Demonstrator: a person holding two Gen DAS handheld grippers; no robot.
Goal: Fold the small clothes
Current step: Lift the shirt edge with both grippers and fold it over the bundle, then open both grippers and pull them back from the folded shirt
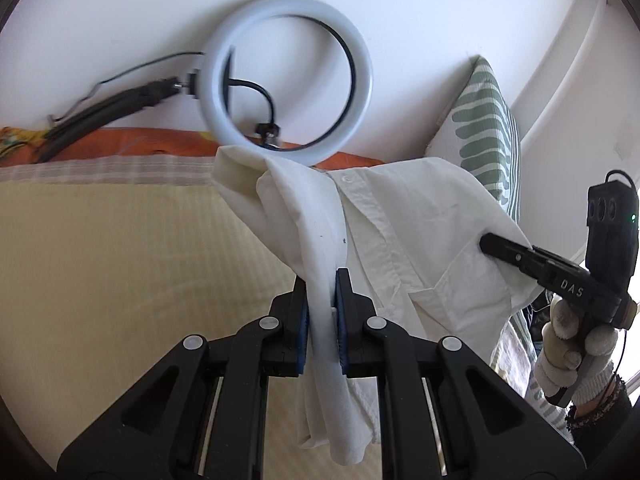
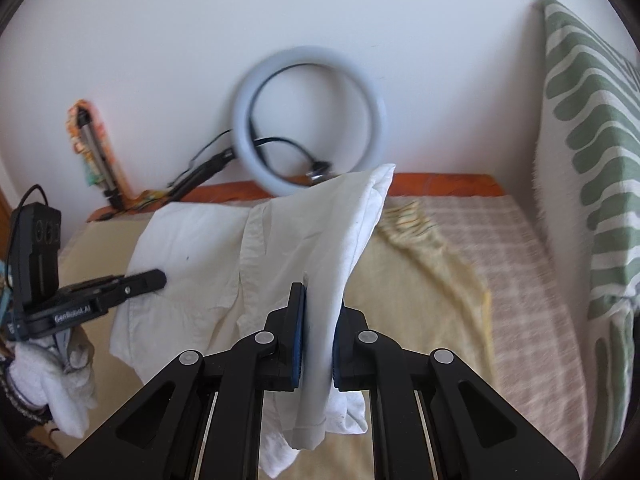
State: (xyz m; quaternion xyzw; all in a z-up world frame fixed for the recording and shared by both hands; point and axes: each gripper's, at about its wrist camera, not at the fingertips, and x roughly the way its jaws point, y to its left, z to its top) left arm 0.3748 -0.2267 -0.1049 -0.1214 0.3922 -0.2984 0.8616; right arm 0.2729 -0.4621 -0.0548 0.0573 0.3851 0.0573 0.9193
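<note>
A white buttoned shirt [image 1: 400, 216] hangs in the air over the bed, stretched between both grippers. In the left wrist view my left gripper [image 1: 321, 280] is shut on a bunched fold of the shirt, which drapes down between its blue pads. Off to the right, my right gripper [image 1: 486, 244] pinches the shirt's other side, held by a gloved hand [image 1: 568, 336]. In the right wrist view my right gripper [image 2: 320, 300] is shut on a thick fold of the shirt [image 2: 192, 240]. At the left, my left gripper [image 2: 160, 278] bites the cloth's far edge.
A yellow blanket [image 2: 420, 280] lies under the shirt, over a checked sheet [image 2: 520, 260]. A white ring light [image 1: 364, 80] with tripod legs [image 1: 100, 108] leans on the wall behind. A green-striped pillow [image 2: 588, 140] stands at the right. An orange edge [image 1: 120, 144] runs along the wall.
</note>
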